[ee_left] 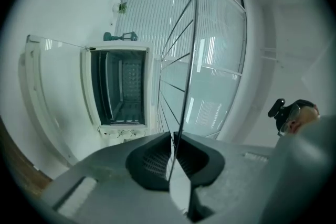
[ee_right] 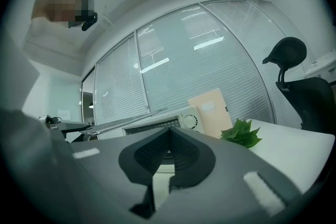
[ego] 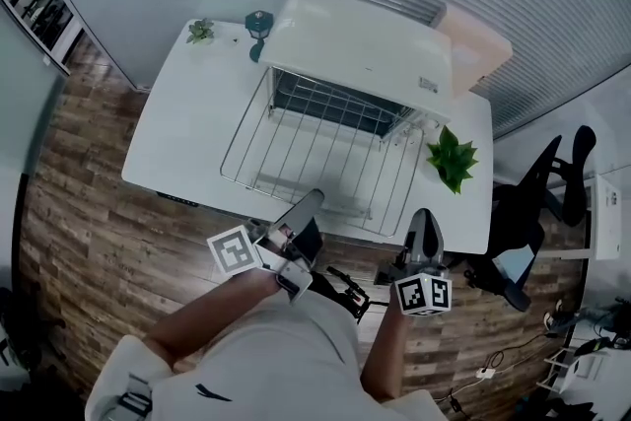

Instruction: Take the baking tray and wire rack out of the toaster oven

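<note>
The white toaster oven [ego: 360, 44] stands at the back of the white table [ego: 182, 118], its door open. The wire rack [ego: 315, 148] is drawn out over the table in front of the oven mouth. My left gripper [ego: 314, 199] is shut on the rack's near edge. In the left gripper view the rack [ee_left: 186, 60] rises as thin wires from the shut left gripper [ee_left: 172, 140], with the oven [ee_left: 118, 86] and its dark cavity beyond. My right gripper [ego: 422, 217] hangs at the table's front edge, apart from the rack. In its own view the right gripper [ee_right: 169, 132] is shut on nothing. I see no baking tray.
A leafy plant [ego: 452, 158] stands right of the rack, and shows again as the plant [ee_right: 240, 134] beside a beige box [ee_right: 210, 110]. A small plant [ego: 200, 31] and a teal object [ego: 258, 23] sit at the back left. A black office chair [ego: 537, 202] stands right of the table.
</note>
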